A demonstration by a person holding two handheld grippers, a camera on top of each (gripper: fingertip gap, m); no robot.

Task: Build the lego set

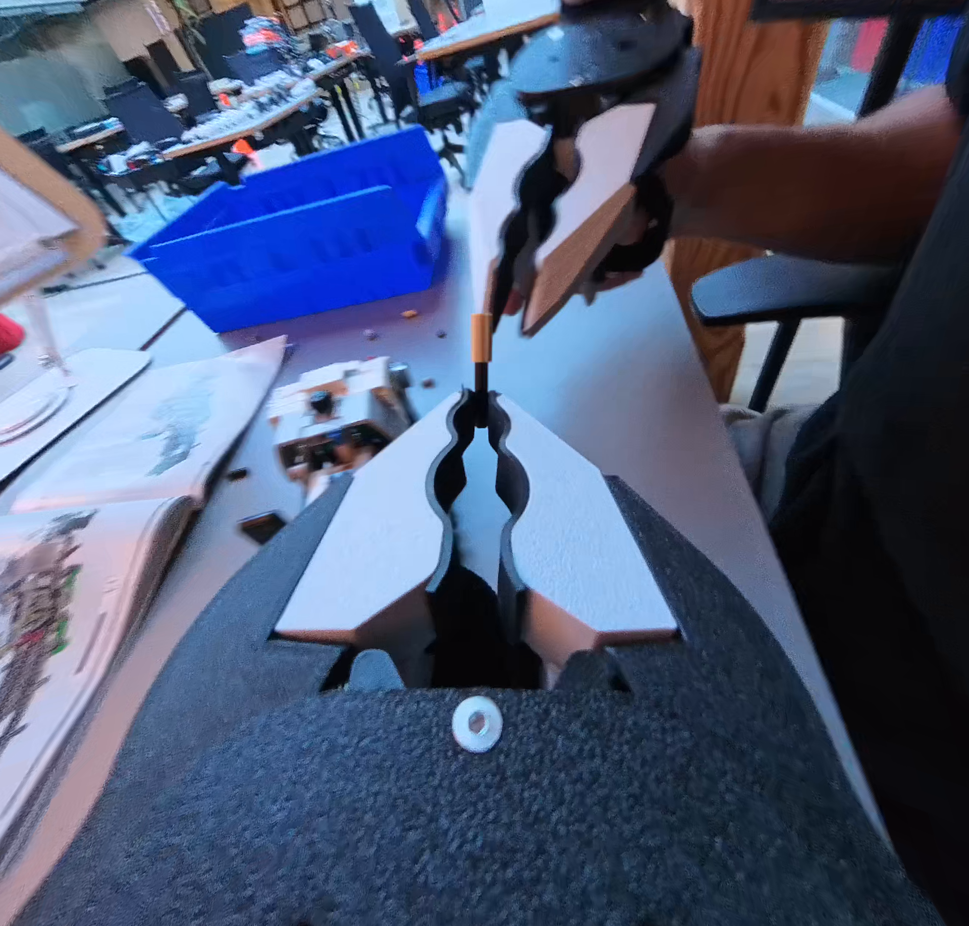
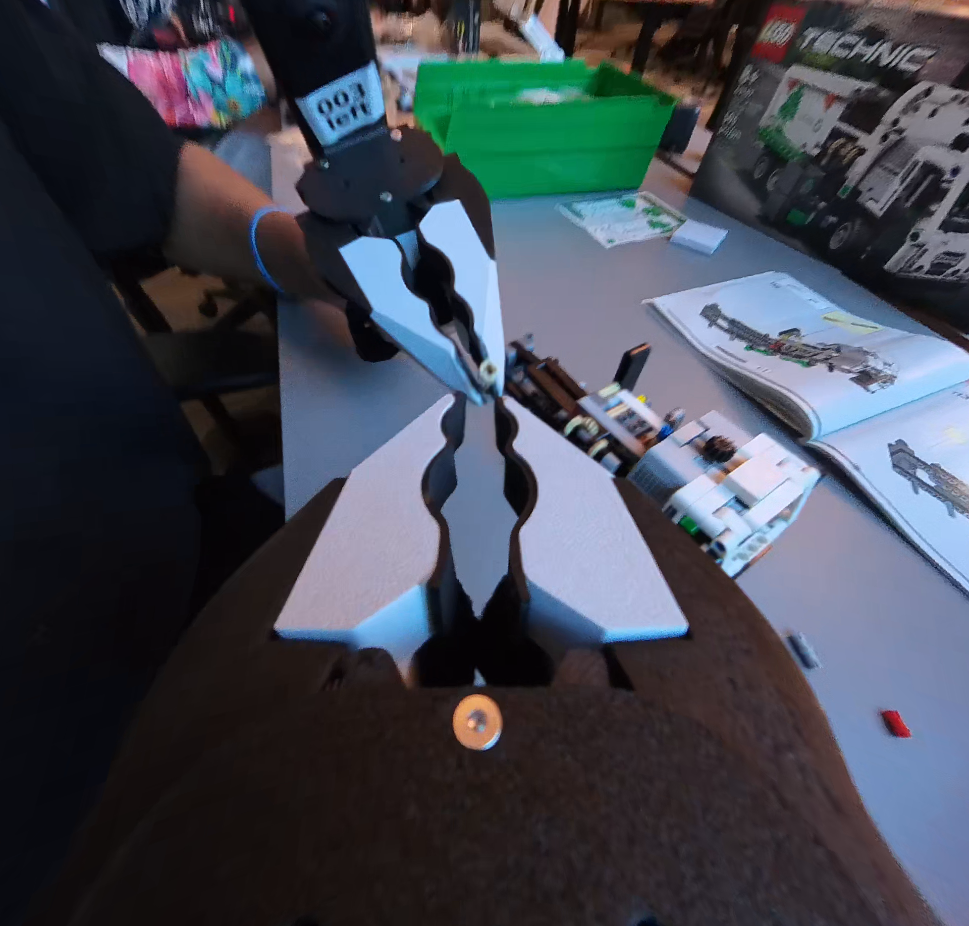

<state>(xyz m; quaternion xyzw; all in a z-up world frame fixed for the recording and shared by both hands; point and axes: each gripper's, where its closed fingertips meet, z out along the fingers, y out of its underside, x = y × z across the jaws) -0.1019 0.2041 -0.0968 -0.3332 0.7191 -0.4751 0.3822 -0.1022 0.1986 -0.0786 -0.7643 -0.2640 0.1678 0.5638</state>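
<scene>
Left gripper [image 1: 481, 407]: fingers clamped on a thin black axle with tan sleeve [image 1: 481, 337]. Right gripper [image 2: 478, 403]: fingers slightly parted, empty, tips meeting that sleeve. Beyond the fingers: white-and-black partly built lego truck [image 2: 697, 476], open instruction booklet [image 2: 818, 355], blue plastic bin [image 1: 309, 250] on grey tabletop [image 1: 592, 376].

Both grippers share one build: a coarse black textured body, two pale grey-white wedge-shaped fingers [image 1: 377, 523] edged inside with wavy black pads, and one silver washer-and-screw [image 2: 477, 729] centred on the body just behind the fingers. The left gripper [image 2: 485, 384] carries a round black mounting plate with small screws behind its fingers and, beyond that plate, a black handle bearing a white label; the right gripper [image 1: 495, 306] has a similar plate and a tan label. The person wears a black short-sleeved top [image 2: 78, 177] and a thin blue band [image 2: 258, 250] on the wrist beside the left gripper's plate.
</scene>
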